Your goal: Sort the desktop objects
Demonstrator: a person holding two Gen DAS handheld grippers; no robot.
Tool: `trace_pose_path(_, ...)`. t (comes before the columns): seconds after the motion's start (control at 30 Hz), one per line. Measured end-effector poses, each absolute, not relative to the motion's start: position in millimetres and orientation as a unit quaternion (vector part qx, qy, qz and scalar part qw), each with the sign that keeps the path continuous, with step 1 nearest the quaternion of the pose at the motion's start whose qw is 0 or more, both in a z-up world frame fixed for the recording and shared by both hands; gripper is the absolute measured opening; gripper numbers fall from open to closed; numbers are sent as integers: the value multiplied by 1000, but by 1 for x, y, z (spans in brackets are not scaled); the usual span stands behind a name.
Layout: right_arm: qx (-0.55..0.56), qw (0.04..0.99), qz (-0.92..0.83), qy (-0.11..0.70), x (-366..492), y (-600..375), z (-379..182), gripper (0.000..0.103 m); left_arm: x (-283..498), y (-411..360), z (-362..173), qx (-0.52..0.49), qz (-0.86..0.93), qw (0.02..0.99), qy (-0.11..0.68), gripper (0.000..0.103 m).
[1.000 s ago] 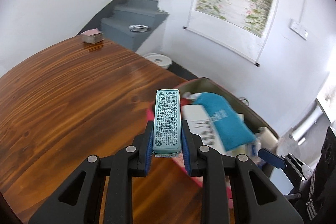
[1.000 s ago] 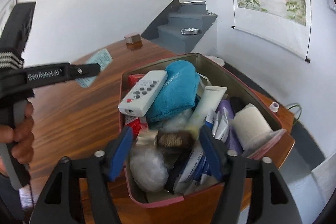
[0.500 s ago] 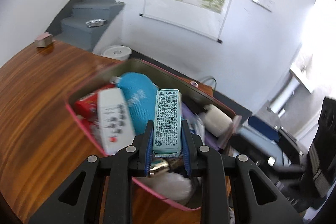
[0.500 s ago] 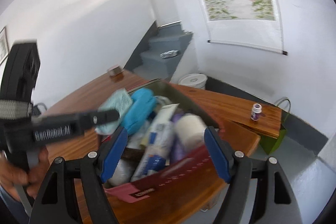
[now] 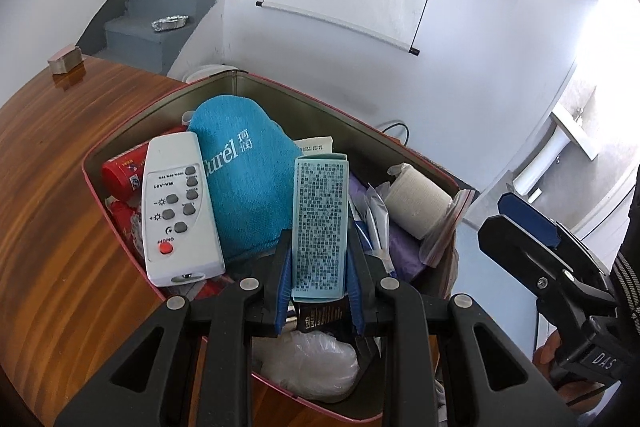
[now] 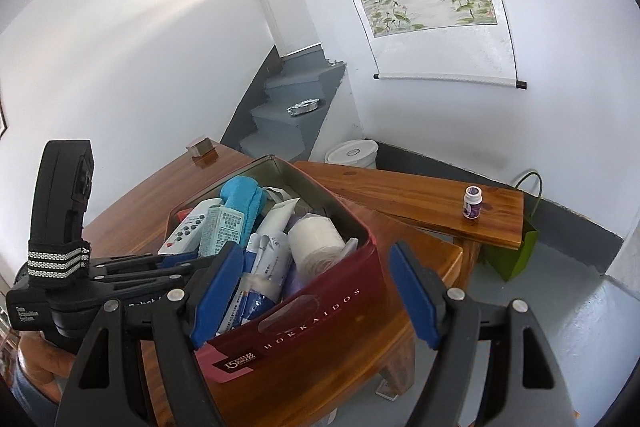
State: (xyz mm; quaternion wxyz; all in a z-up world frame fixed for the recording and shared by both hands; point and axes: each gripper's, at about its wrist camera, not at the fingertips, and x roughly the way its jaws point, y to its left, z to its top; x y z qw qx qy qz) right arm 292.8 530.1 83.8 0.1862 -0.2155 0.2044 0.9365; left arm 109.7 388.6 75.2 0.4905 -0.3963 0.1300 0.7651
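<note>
**Entry: pale-blue carton held over the storage tin, release pending**

*Left wrist view.* The left tool [image 5: 320,301] was closed narrowly on a pale-blue carton [image 5: 320,223] covered in fine print, its blue pads pressing the carton's two long sides near the lower end. The carton's long axis ran straight along the tool's pointing line, up and away from the camera. It stood above the open red storage tin [image 5: 404,143], which lay directly ahead of and beneath the tool on the wooden worktop [image 5: 52,187]. Contents directly below and around the carton: a white remote [image 5: 176,219] to the left, a blue cloth pouch [image 5: 244,183] between remote and carton, a white roll [image 5: 416,205] to the right, a crumpled clear bag [image 5: 308,363] nearest the camera. The right tool [image 5: 532,223] appeared at the right edge, outside the tin's wall.

*Right wrist view.* The right tool [image 6: 316,293] stood wide apart and held nothing; its pads framed the tin's [image 6: 320,327] near red wall without touching it. The left tool [image 6: 176,263] reached in from the left, with the carton [image 6: 222,231] tilted over the tin's left half, above the remote [image 6: 188,227] and beside the pouch [image 6: 244,203].

*Judgement.* The left hand was the nearer and the only loaded one. The coming move appeared to be a drop: the carton was already inside the tin's outline, so release depended on lowering it lengthwise into the gap between pouch and roll.
</note>
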Motion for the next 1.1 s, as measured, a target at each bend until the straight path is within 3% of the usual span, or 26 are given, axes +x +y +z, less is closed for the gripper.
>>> trace_pose_path(0.07,-214,187,937,205,295,529,84,79,111,384,79,-392,768,490,126,37)
trace_pose_path(0.13,-212,188,937,206,296,528,86,82,114,378,86,-374,781,486,120,62)
trace_pose_path(0.27,-207,188,937,207,299,526,91,84,129,354,109,-311,815,474,117,68)
trace_pose_path(0.4,-198,188,942,197,302,519,100,93,143,329,124,-247,859,428,137,87)
trace_pose_path(0.43,-194,189,943,192,304,515,103,101,143,327,128,-238,866,418,140,89)
trace_pose_path(0.47,-190,191,945,185,305,511,105,103,143,324,131,-234,870,410,144,89)
trace_pose_path(0.67,-219,203,945,134,297,487,103,103,144,312,134,-241,885,371,142,89)
trace_pose_path(1.1,-256,203,937,127,290,464,95,103,141,300,125,-255,900,312,169,89)
